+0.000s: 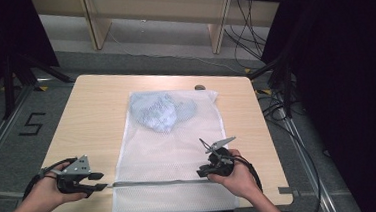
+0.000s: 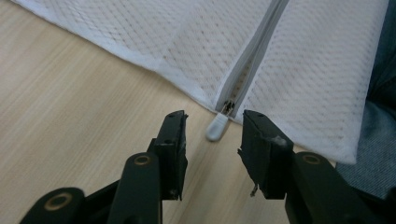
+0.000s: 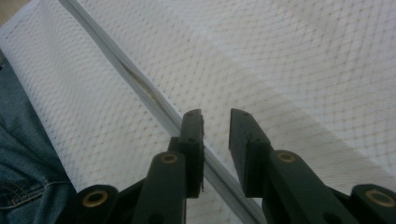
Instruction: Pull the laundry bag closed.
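A white mesh laundry bag [image 1: 174,152] lies flat on the wooden table [image 1: 91,117], with a pale blue patterned garment [image 1: 161,110] inside its far end. A grey zipper [image 1: 156,182] runs across the bag near the front edge. My left gripper [image 1: 101,181] sits at the zipper's left end. Its jaws are open, with the white pull tab [image 2: 216,128] between the fingertips [image 2: 214,116] and touching neither pad. My right gripper [image 1: 201,174] hovers low over the zipper [image 3: 140,88] toward the right end, open [image 3: 215,114] with bare mesh showing in the gap.
The bag's near edge hangs over the table front above the person's jeans [image 3: 23,154]. A small dark object [image 1: 199,87] rests at the table's far edge. Bare wood lies left and right of the bag. Cables and dark stands surround the table.
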`<action>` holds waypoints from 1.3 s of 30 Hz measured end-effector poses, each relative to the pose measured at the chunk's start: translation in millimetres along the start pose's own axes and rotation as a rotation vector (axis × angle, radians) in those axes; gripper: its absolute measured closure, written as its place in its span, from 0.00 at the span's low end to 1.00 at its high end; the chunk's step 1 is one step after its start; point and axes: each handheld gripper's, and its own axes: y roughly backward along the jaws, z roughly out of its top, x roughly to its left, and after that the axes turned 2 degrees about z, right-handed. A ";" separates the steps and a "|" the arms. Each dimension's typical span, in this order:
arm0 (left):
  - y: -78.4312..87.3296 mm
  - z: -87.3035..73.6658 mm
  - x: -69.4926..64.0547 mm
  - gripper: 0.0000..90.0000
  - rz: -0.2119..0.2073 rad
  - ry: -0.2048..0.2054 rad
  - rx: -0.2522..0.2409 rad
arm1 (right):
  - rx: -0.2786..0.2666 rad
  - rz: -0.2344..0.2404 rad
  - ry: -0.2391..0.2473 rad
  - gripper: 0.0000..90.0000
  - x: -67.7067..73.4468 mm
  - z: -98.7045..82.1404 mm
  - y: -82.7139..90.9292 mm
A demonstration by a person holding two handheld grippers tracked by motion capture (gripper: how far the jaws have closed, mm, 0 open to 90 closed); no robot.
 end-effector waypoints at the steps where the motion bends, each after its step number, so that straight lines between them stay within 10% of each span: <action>1: -0.5 0.3 0.7 0.67 -0.004 -0.020 0.021 | 0.009 0.008 0.010 0.84 -0.9 0.3 -0.6; 18: -19.7 9.4 -1.6 0.71 -0.031 -0.168 0.139 | 0.016 0.037 0.021 0.84 5.0 7.5 -8.6; 26: -27.3 17.6 -5.0 0.73 -0.051 -0.168 0.166 | 0.024 0.049 0.002 0.84 4.9 7.6 -9.2; 31: -26.6 26.5 0.0 0.74 -0.059 -0.256 0.265 | 0.022 0.050 0.008 0.84 3.2 7.5 -9.7; 39: -29.4 36.5 2.2 0.76 -0.096 -0.285 0.373 | 0.027 0.054 -0.003 0.84 3.0 7.0 -9.7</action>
